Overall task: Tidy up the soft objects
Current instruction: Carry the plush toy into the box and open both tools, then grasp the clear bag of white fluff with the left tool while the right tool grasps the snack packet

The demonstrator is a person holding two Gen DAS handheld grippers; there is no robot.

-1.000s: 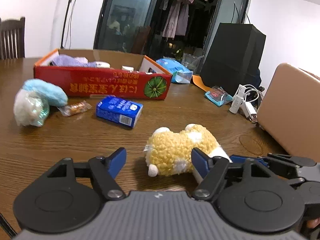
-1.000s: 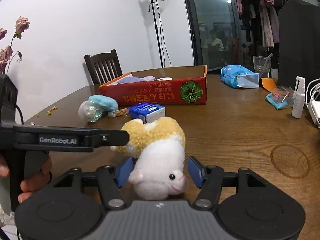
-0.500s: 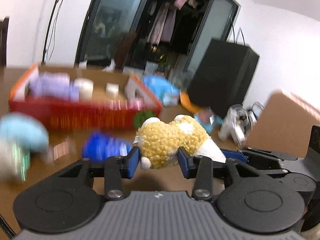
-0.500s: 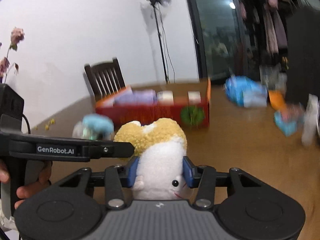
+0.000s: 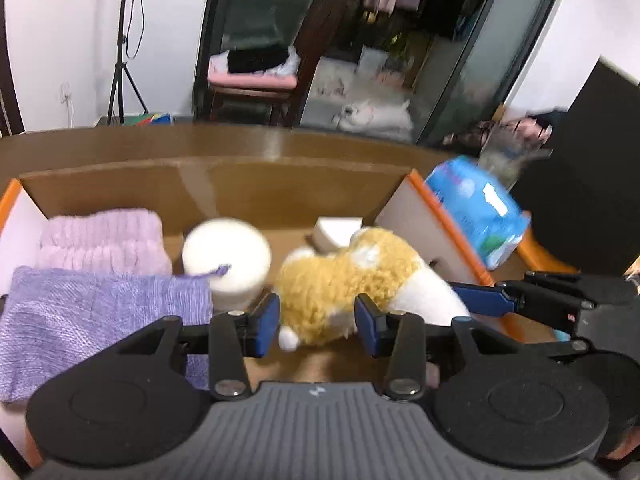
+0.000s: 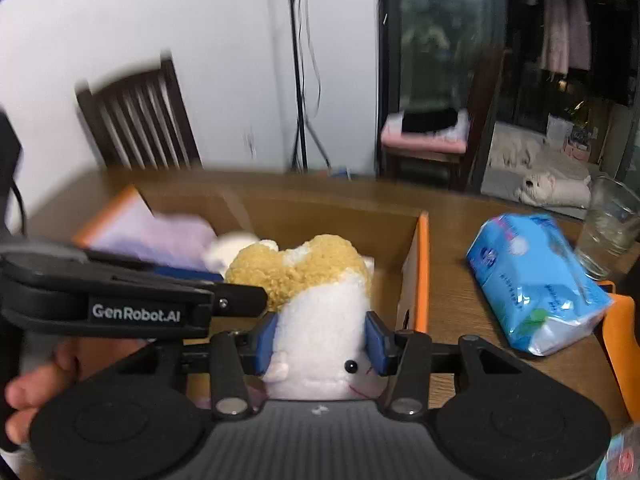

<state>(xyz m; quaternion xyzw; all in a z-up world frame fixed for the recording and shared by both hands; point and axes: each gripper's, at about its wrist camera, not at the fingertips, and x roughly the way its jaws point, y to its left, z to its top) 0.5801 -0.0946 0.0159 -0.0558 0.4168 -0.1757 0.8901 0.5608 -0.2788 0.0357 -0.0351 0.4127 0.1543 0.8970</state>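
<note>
The box (image 5: 224,184) is sitting on the desk (image 6: 460,304). Folded cloths (image 5: 96,288) are lying in its left part, a roll (image 5: 226,256) beside them toward the middle. The plush toy (image 5: 348,280) is hanging over the right part. A packet (image 6: 536,280) is lying outside, right of the box, a glass (image 6: 608,228) standing behind it.

A lived-in home, dining corner beside a glass sliding door.

Wooden surface (image 6: 460,208) with a slatted dining chair (image 6: 140,120) against a white wall; another chair (image 5: 256,76) stacked with folded clothes; garments (image 6: 564,28) hanging behind the glass; white dog (image 5: 372,114) lying on the floor; pack of tissues (image 6: 536,280) and drinking glass (image 6: 608,228) nearby; light stand (image 5: 120,40) in the corner.
</note>
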